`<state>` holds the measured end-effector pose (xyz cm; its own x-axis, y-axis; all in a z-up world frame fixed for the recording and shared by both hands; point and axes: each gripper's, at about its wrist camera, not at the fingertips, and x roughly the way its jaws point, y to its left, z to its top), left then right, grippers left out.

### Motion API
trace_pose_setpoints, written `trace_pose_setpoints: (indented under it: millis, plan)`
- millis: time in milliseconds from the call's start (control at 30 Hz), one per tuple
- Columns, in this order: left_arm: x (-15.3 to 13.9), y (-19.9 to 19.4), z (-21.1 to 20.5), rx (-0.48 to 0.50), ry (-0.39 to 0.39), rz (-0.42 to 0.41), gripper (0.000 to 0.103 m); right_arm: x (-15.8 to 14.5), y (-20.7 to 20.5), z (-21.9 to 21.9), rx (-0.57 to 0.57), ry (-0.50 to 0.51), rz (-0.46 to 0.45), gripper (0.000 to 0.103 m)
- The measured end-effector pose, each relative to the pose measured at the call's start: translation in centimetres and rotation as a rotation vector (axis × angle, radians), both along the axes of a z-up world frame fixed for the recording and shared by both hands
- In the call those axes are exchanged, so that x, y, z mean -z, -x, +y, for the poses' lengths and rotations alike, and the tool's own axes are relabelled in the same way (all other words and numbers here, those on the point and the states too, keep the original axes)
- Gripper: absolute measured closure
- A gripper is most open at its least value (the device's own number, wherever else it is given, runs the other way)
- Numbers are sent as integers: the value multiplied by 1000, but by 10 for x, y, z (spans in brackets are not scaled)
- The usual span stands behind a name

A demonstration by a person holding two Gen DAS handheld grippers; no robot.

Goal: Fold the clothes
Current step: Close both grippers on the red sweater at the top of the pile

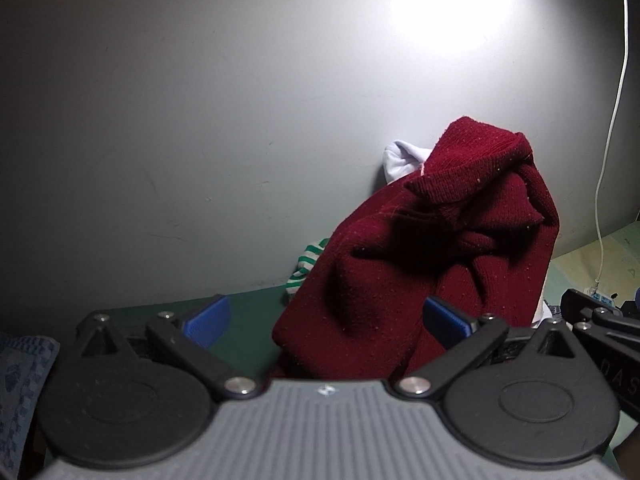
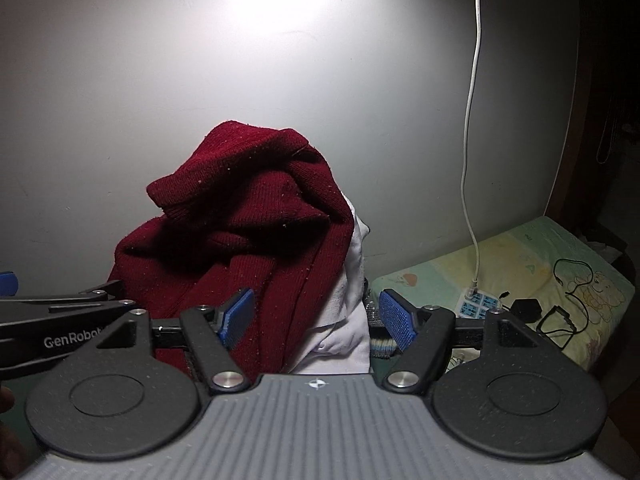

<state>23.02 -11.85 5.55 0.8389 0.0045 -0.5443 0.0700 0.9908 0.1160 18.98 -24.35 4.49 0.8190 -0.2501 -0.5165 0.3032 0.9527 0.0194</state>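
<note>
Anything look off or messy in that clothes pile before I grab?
Yes: the red sweater is heaped against the wall, not laid flat, burying a white garment and a green-striped one. Both grippers are open, holding nothing.

A dark green tabletop [image 1: 248,316] bears a heaped clothes pile [image 1: 440,240] – red knit uppermost (against the wall).

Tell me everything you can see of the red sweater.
The red sweater is a dark red ribbed knit flecked with pale lint, unfolded and heaped high against the grey wall. A ribbed hem or cuff folds over near its top. It drapes over a white garment, with a green-striped cloth behind its left side. No fingers grip it.
</note>
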Motion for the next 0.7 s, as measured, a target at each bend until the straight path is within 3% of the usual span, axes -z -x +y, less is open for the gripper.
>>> trace_pose_setpoints:
  millis: [433,700]
  plan:
    - [-14,40,19,59,5,-27,1,-19,37,25,-4,4,-32,39]
    - [10,-1,-6,213,-15,-31,1,-3,-8,-13,9,30,-57,43]
